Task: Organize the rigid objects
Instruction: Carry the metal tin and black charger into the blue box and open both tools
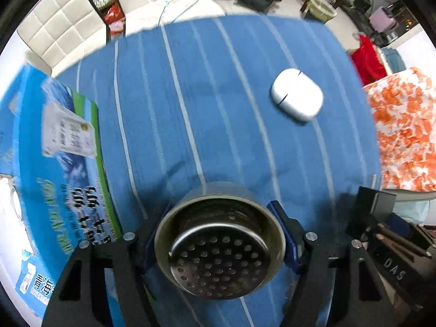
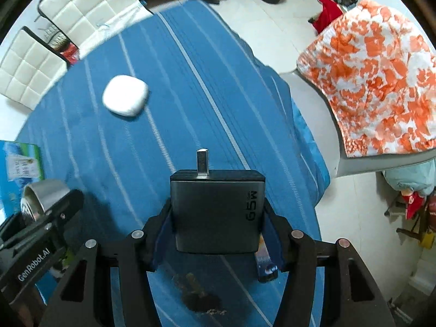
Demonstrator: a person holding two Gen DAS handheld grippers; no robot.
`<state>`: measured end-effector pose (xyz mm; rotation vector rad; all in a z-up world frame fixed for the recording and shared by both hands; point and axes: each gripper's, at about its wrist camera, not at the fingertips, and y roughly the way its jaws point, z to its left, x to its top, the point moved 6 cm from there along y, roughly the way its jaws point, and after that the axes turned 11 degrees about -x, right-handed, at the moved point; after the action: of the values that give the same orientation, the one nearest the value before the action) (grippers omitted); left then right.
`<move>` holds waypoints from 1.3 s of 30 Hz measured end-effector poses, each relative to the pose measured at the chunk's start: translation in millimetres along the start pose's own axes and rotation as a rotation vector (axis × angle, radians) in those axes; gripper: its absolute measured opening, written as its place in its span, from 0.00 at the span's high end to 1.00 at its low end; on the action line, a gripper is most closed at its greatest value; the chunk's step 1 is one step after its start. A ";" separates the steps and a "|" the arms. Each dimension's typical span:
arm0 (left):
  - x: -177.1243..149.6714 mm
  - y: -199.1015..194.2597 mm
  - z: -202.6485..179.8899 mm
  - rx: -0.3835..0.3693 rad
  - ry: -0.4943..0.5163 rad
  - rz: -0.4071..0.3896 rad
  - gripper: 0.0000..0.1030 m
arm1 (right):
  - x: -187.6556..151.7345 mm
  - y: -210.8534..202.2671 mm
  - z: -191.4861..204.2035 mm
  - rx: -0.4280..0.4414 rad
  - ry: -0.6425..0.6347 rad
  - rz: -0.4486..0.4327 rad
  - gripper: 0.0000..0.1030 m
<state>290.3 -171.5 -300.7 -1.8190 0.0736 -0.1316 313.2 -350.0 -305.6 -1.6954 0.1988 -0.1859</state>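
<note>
My left gripper points down over the blue striped tablecloth and is shut on a steel strainer cup, its blue pads pressing the rim from both sides. The right gripper is shut on a dark grey charger block with a metal prong sticking forward. A white rounded earbud case lies alone on the cloth, ahead of both grippers. From the right wrist view the steel cup shows at the lower left, held by the left gripper.
A blue and green printed carton lies at the table's left side. An orange and white cloth drapes a chair on the right. White padded chairs stand behind. A small dark object and a thin packet lie under the right gripper.
</note>
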 end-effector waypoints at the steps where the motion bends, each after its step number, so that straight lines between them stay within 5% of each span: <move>1: 0.6 -7.6 -2.2 -0.004 0.008 -0.014 0.33 | -1.1 -8.1 0.8 0.006 -0.001 -0.013 0.41; 8: -6.3 -83.5 -3.3 -0.075 0.033 -0.144 0.33 | -19.2 -79.5 24.3 0.076 -0.047 -0.123 0.41; 16: -16.8 -155.4 50.6 -0.108 0.000 -0.228 0.33 | -60.8 -151.2 105.1 0.185 -0.160 -0.210 0.41; 23: -63.4 -211.2 149.7 -0.055 -0.110 -0.279 0.33 | -113.8 -183.2 218.2 0.266 -0.311 -0.232 0.41; 32: -110.7 -222.3 260.2 0.017 -0.253 -0.284 0.33 | -164.0 -183.8 337.3 0.270 -0.449 -0.224 0.41; 39: -122.8 -213.6 296.9 -0.001 -0.286 -0.268 0.33 | -168.0 -177.3 376.2 0.237 -0.474 -0.218 0.41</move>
<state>202.8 181.9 -173.0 -1.8250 -0.3733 -0.0588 243.4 75.2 -181.0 -1.4753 -0.3506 0.0344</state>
